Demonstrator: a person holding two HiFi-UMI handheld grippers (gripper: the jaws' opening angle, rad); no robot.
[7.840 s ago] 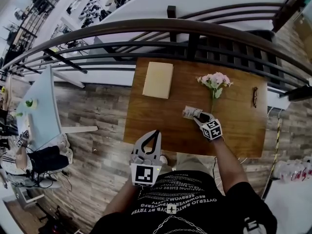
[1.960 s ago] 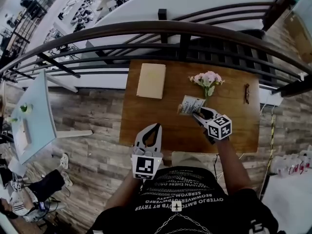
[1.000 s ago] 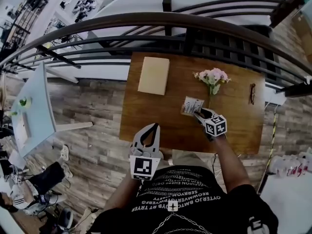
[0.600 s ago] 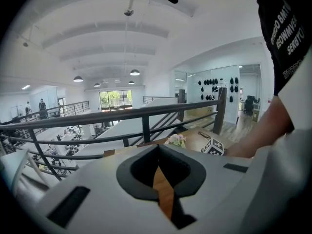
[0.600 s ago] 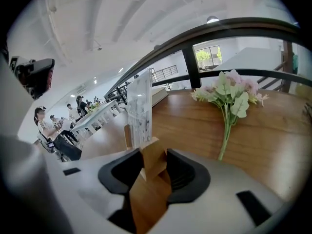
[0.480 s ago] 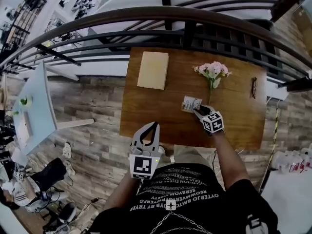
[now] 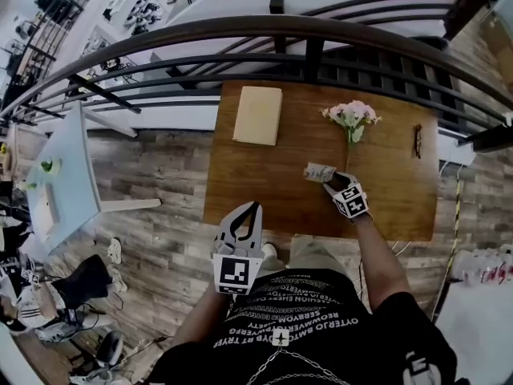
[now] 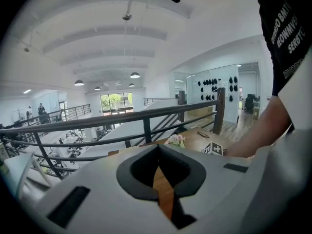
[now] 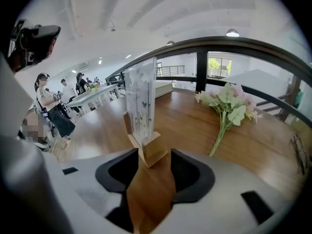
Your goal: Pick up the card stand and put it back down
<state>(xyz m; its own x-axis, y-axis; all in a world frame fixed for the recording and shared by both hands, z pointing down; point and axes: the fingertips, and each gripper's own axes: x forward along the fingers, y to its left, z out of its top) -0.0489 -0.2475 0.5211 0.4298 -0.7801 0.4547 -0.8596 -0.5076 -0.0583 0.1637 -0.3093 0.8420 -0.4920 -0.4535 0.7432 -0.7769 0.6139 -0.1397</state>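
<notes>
The card stand (image 7: 319, 172), a clear upright card in a small wooden base (image 9: 152, 149), stands on the brown wooden table (image 7: 264, 184), a little below the flowers. My right gripper (image 7: 329, 182) is right behind it, low over the table. Its jaws are opening. The wooden base sits between the fingertips of the right gripper (image 9: 152, 154) with a thin gap on each side. My left gripper (image 7: 256, 206) hangs off the table's near edge, above the floor. The left gripper (image 8: 157, 150) has its tips together and holds nothing.
A bunch of pink flowers (image 7: 351, 119) lies just beyond the stand, its stem (image 9: 222, 133) to the right of the jaws. A beige book (image 7: 258, 115) lies at the far left of the table, glasses (image 7: 418, 141) at the far right. A dark railing (image 7: 304, 34) borders the far edge.
The card stand, held up above the table two seconds ago, has come down and now rests on the table. The right gripper came down with it. The left gripper has stayed put.
</notes>
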